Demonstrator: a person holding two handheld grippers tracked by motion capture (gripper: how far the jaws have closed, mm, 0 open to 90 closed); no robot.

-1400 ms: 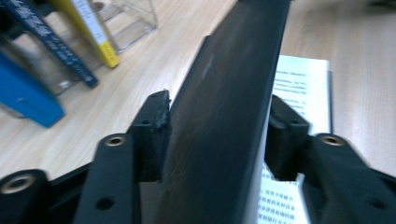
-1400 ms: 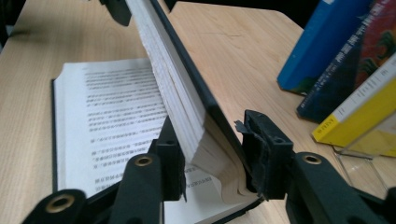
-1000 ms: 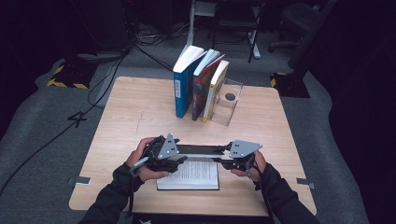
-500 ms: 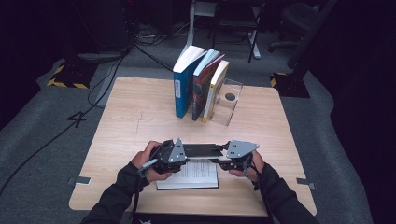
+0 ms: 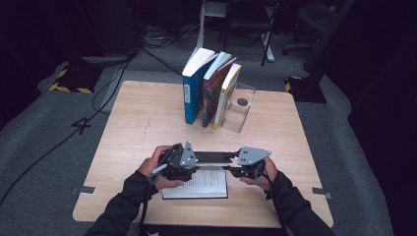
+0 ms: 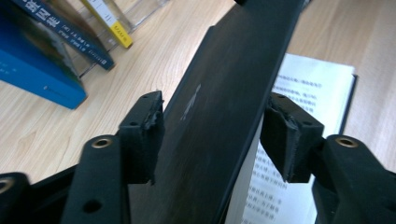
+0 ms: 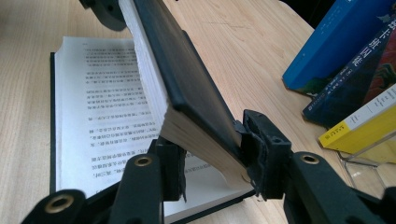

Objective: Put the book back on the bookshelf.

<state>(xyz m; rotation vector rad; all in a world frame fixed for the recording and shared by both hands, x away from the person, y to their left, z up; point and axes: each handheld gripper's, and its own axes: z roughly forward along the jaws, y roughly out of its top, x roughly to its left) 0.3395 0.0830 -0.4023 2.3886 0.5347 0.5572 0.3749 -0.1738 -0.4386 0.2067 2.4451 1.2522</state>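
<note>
Since a second ago little has shifted: my right tongs (image 7: 210, 161) clamp the book's (image 7: 187, 93) raised half so it stays lifted off the open page, while my left tongs (image 6: 210, 135), just reopened, straddle that cover unpressed.

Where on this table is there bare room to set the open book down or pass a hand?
Bare wood runs along the table left of the upright books, and on the right past the clear bookend. A bare strip also lies between that row and the open book. The near middle is crowded.
</note>
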